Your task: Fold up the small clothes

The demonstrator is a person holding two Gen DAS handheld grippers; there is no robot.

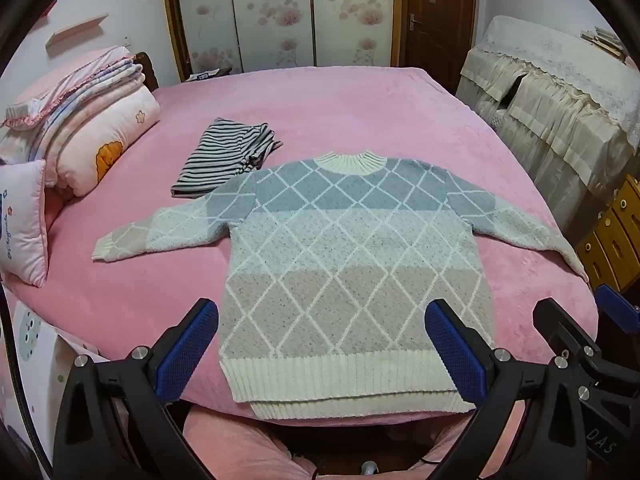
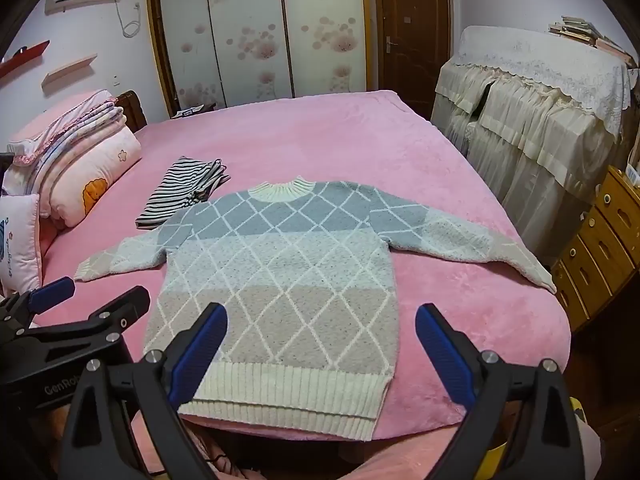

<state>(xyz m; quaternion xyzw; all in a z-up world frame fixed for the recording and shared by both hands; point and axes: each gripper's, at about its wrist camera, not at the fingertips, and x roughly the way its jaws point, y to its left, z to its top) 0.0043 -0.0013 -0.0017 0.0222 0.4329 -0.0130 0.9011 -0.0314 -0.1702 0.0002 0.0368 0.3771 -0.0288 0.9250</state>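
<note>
Sweater (image 1: 340,248) in a diamond knit, banded grey-blue at the shoulders, pale in the middle and beige lower down, lies flat and face up on the pink bed (image 1: 360,120); its cream ribbed hem (image 1: 340,384) sits at the near edge of the bed and its cream collar (image 1: 350,162) points toward the far side; both sleeves are spread outward, the left sleeve (image 1: 160,228) resting on the blanket and the right sleeve (image 2: 472,240) reaching toward the bed's right edge. Just beyond the left shoulder lies a folded striped garment (image 1: 228,158) in black and white, its near corner touching or slightly under the sweater; I cannot tell which.

Left tongs (image 1: 320,344) hang above the hem with the 2 blue pads (image 1: 186,350) spread wide, nothing between them touched; the sweater's lower body shows in the gap. Right tongs (image 2: 320,348) are likewise released, pads wide apart, above the hem's right part and gripping nothing; the 2 tools sit side by side, each visible at the edge of the other's view.

At the head of the bed a stack of folded quilts (image 1: 92,128) rests beside a small pink pillow (image 1: 24,224); behind stand a floral sliding wardrobe (image 1: 280,12), a dark door (image 1: 438,12), a lace-covered piece of furniture (image 1: 552,92) and a wooden drawer chest (image 2: 600,248).
</note>
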